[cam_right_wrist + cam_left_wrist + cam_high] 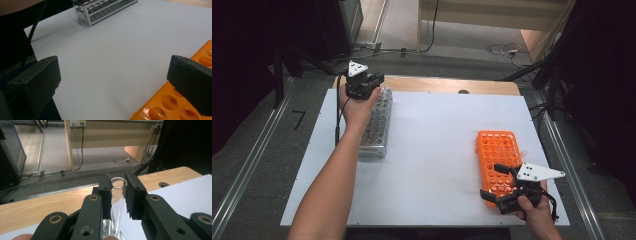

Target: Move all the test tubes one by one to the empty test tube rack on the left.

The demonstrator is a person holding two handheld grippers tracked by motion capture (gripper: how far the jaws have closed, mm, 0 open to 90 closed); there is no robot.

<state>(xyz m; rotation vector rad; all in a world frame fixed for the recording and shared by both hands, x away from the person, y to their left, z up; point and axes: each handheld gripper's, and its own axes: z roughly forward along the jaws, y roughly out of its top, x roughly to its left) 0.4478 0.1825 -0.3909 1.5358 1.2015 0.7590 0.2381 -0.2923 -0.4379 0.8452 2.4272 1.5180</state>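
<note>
A clear glass tube (117, 195) is being pinched upright by the left gripper (117, 195) over the metal rack (377, 122) near the table's (437, 150) far-left edge. The right gripper (112, 82) is being held spread beside the orange rack (498, 160); bare tabletop is lying between the racks.

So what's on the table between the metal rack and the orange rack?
Nothing: the high view shows bare white table between the metal rack and the orange rack.
</note>
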